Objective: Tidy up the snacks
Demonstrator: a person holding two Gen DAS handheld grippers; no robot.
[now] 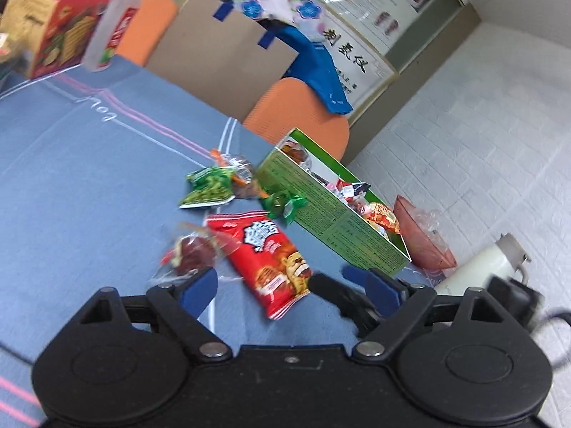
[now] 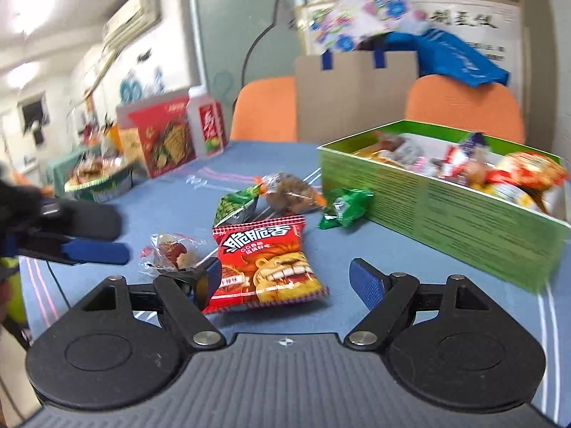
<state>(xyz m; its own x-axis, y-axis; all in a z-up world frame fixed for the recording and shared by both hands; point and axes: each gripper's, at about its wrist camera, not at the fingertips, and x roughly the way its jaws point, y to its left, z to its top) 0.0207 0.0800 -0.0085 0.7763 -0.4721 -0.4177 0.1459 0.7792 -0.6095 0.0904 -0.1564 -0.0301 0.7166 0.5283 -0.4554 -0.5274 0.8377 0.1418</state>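
blue table (image 2: pixel 160 207), red packet (image 2: pixel 266 264) between right gripper (image 2: pixel 285 280)

Orange chairs (image 2: pixel 464 107) behind blue table (image 2: pixel 171 199), white brick wall (image 1: pixel 481 135)

Your red snack packet (image 2: pixel 266 265) is glossy printed film, crinkled at its sealed edges. At ten o'clock from it, the clear wrapper (image 2: pixel 171 251) looks like thin shiny plastic. The green box (image 2: pixel 428 199) at two o'clock is matt printed card. The tablecloth (image 1: pixel 89 164) is smooth blue cloth. Your right gripper (image 2: pixel 283 280) has textured blue pads (image 2: pixel 364 281).
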